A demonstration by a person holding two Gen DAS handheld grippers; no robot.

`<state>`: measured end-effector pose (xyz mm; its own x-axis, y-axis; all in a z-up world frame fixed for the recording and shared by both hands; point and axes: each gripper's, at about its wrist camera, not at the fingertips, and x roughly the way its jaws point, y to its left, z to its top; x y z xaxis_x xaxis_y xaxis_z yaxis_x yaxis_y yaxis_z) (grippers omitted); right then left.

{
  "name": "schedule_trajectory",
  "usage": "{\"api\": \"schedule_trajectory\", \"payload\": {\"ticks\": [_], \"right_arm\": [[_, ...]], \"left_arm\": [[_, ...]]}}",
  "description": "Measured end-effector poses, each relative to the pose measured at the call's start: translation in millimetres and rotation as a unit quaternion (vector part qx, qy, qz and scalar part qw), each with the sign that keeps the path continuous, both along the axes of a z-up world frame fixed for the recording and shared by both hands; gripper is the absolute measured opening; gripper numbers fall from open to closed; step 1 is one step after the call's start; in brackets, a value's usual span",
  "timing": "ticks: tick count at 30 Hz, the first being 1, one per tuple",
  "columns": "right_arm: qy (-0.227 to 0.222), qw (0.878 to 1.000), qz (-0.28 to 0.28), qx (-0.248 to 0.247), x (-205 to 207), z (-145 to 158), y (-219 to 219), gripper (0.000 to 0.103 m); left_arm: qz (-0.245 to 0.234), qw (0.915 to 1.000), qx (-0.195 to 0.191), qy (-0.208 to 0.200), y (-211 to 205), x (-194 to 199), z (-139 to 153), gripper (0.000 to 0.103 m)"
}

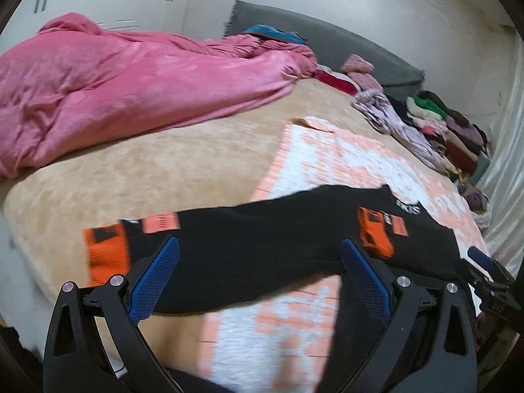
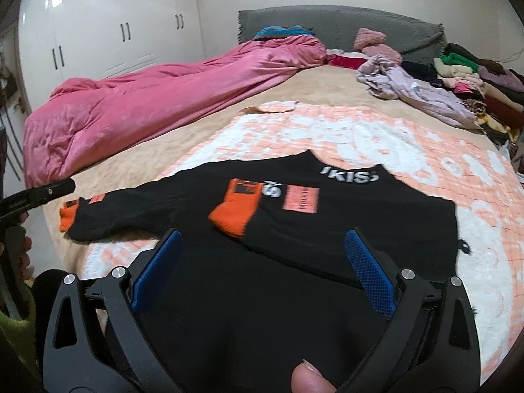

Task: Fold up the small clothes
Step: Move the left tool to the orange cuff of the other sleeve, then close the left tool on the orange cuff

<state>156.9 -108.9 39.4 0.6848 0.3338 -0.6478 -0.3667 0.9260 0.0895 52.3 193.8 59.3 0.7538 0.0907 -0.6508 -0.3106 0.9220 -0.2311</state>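
Note:
A small black sweatshirt [image 2: 327, 219] with orange cuffs and white lettering lies flat on an orange-and-white patterned cloth [image 2: 409, 144] on the bed. One sleeve is folded across the chest, its orange cuff [image 2: 234, 211] near the middle; the other sleeve [image 2: 108, 213] stretches out to the left. My right gripper [image 2: 262, 252] is open above the shirt's lower edge, holding nothing. My left gripper [image 1: 260, 255] is open over the black sweatshirt [image 1: 262, 239], beside the outstretched sleeve's orange cuff [image 1: 104, 252]. The left gripper [image 2: 49, 193] also shows at the right wrist view's left edge.
A pink duvet [image 2: 147, 98] is heaped along the left of the beige bed [image 1: 147, 170]. Piles of clothes [image 2: 458, 78] lie along the right side by the grey headboard [image 2: 327, 23]. White wardrobes [image 2: 98, 32] stand behind. A thumb [image 2: 308, 376] shows at the bottom.

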Motion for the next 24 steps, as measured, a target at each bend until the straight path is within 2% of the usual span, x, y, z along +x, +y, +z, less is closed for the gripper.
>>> {"api": "schedule_trajectory", "payload": {"ticks": [4, 8, 13, 19, 24], "right_arm": [[0.001, 1.000, 0.020, -0.008, 0.0, -1.4, 25.7, 0.094], [0.001, 0.999, 0.038, -0.014, 1.6, -1.0, 48.6, 0.094], [0.005, 0.998, 0.066, -0.020, 4.7, -1.5, 80.6, 0.094], [0.010, 0.995, 0.093, -0.035, 4.9, -9.0, 113.2, 0.094], [0.017, 0.995, 0.096, -0.036, 8.3, -12.3, 119.7, 0.094]], "left_arm": [[0.041, 0.9991, -0.012, -0.003, 34.3, -17.3, -3.8, 0.098], [0.085, 0.9963, -0.008, 0.008, 67.6, -32.6, -13.6, 0.098], [0.126, 0.9914, -0.030, 0.019, 108.6, -46.8, -31.2, 0.098], [0.138, 0.9834, -0.114, 0.027, 137.9, -45.6, -60.1, 0.098], [0.122, 0.9799, -0.150, 0.050, 142.9, -30.5, -77.3, 0.098]]}}
